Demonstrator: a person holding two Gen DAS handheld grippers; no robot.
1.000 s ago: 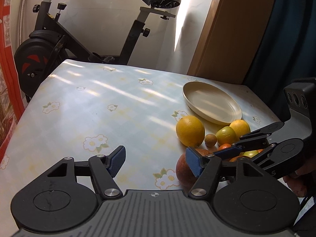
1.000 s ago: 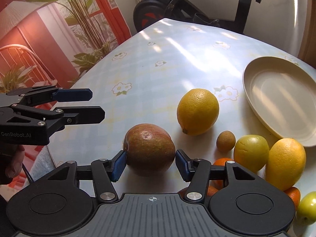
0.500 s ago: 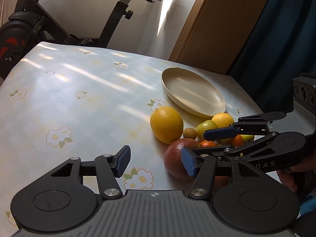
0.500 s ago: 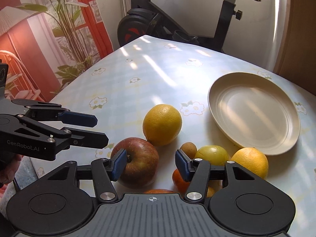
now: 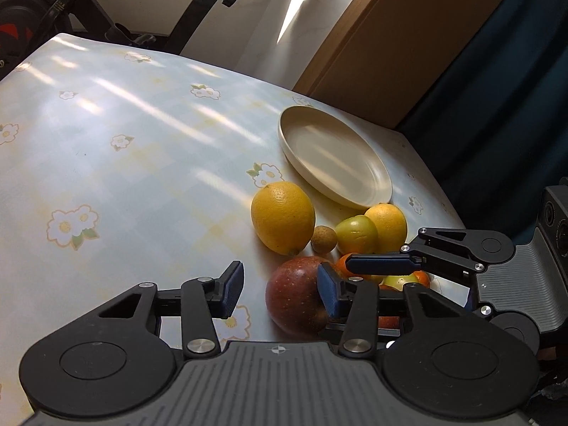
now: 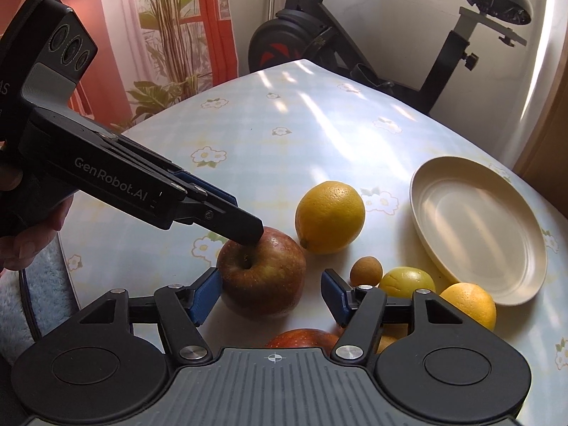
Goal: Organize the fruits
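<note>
The plate [image 6: 477, 227] is sitting bare; the left gripper [image 5: 280, 293] is closing, the right gripper [image 6: 271, 296] opening, around an apple [image 6: 261, 273], neither gripping.

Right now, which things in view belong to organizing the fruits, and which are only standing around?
Belong to the job:
- red apple
- large yellow citrus
- small brown fruit
- yellow-green fruit
- orange
- empty plate

Just standing around:
- exercise bike
- flowered tablecloth
- plant poster
</note>
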